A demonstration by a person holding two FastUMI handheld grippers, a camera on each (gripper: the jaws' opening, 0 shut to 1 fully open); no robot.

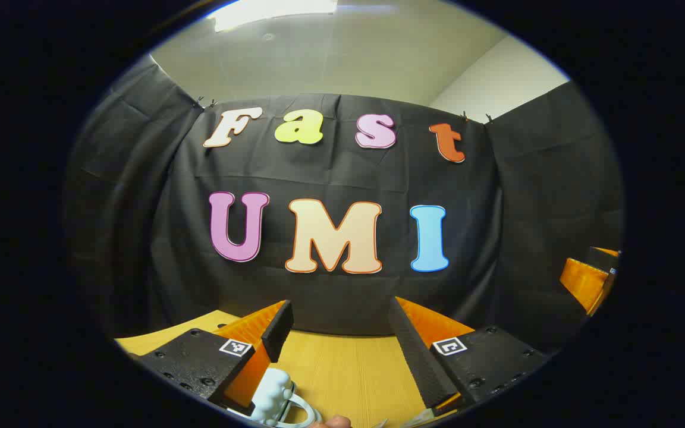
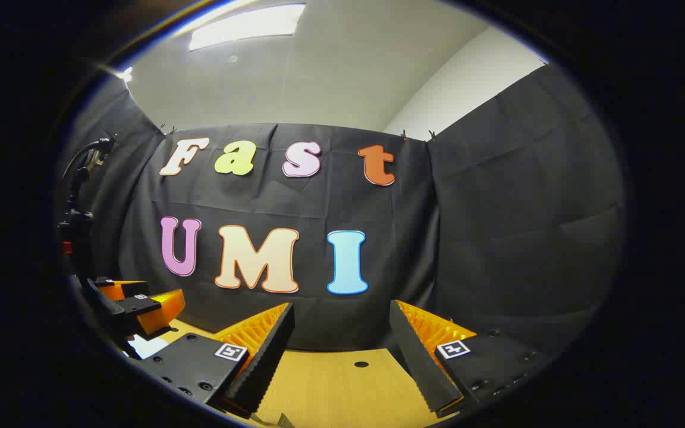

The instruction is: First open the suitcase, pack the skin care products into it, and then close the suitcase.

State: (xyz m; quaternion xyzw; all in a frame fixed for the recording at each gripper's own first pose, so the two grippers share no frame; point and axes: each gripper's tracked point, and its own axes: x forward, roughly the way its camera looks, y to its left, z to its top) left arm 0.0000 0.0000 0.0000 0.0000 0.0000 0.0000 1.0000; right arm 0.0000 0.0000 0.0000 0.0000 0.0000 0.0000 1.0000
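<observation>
Left gripper [image 1: 342,324] is raised and level, fingers spread wide, nothing between them, facing the black cloth wall [image 1: 342,178]. Below and between the fingers: bare wooden table [image 1: 348,374]. Just under the left finger [image 1: 277,324], at the bottom edge, sits a pale blue-white moulded piece with a curved loop [image 1: 280,398] (can't tell if that's a suitcase handle or one of the skin care items). Right gripper [image 2: 339,327] is the same story: fingers wide apart, gripping nothing, table [image 2: 342,386] below with a small dark hole [image 2: 361,364] in it between the fingers. Off beyond its left finger the left gripper shows farther away, near a black stand [image 2: 78,226] at the wall. Suitcase itself: can't place it from these views.
</observation>
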